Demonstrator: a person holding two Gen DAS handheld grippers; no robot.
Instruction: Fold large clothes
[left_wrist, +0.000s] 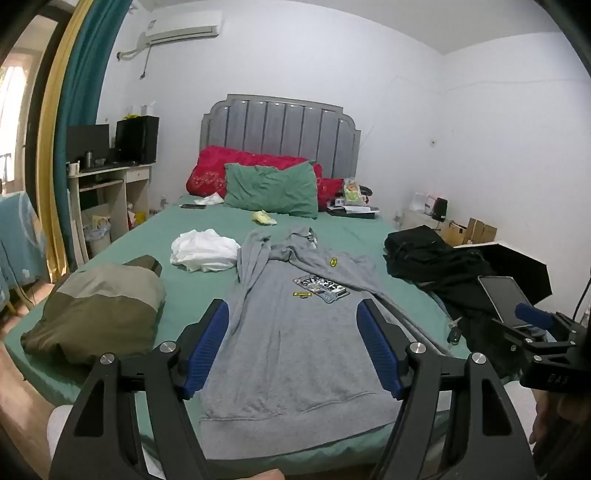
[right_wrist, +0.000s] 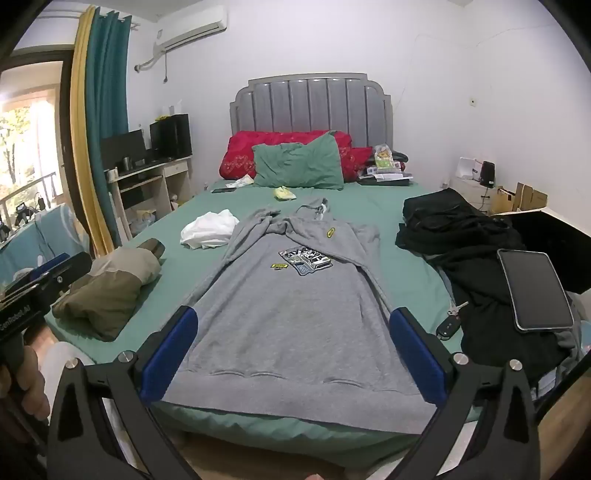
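A grey hooded sweatshirt (left_wrist: 295, 332) lies front up on the green bed (left_wrist: 207, 229), hem toward me, hood at the far end, both sleeves folded in across the chest; it also shows in the right wrist view (right_wrist: 295, 314). My left gripper (left_wrist: 293, 325) is open and empty, held above the sweatshirt's lower half. My right gripper (right_wrist: 291, 332) is open and empty, above the hem. The right gripper also shows at the right edge of the left wrist view (left_wrist: 535, 321). The left gripper's body shows at the left edge of the right wrist view (right_wrist: 40, 280).
A folded olive jacket (left_wrist: 99, 302) lies at the bed's left front. A crumpled white garment (left_wrist: 203, 251) lies left of the hood. Black clothes (left_wrist: 436, 258), a tablet (right_wrist: 535, 291) and keys (right_wrist: 450, 321) lie on the right. Pillows (left_wrist: 273, 188) are at the headboard. A desk (left_wrist: 107, 184) stands on the left.
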